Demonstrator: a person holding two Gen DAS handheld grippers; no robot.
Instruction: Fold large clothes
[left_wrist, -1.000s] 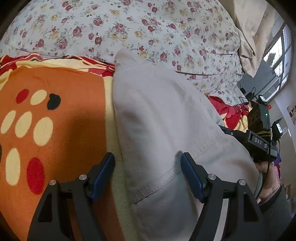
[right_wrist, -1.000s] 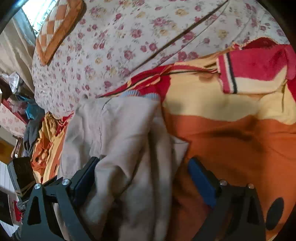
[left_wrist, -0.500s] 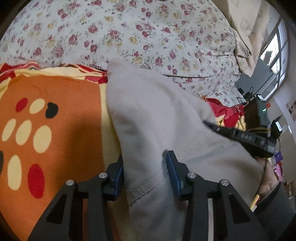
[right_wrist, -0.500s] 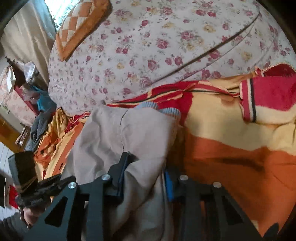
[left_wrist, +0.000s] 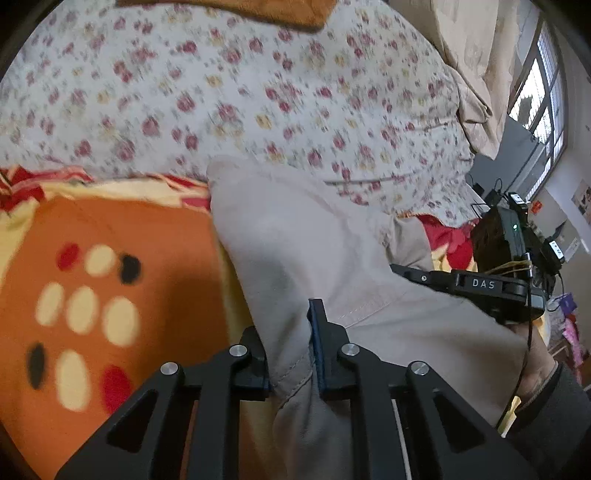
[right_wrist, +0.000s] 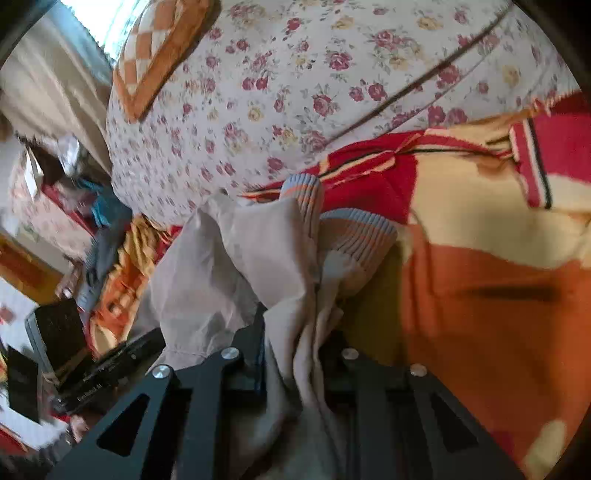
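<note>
Both grippers have just closed on the beige jacket (left_wrist: 325, 258) mid-frame on the orange blanket (left_wrist: 110, 229), left gripper (left_wrist: 290, 354) clamping the hem, right gripper (right_wrist: 295, 354) a bunched edge; looks soft, floppy, so grab seams.

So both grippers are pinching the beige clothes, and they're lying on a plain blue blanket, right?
Not quite. Both the left gripper and the right gripper do pinch the beige clothes, but the blanket is orange with spots, not plain blue. The left wrist view shows it best.
</note>
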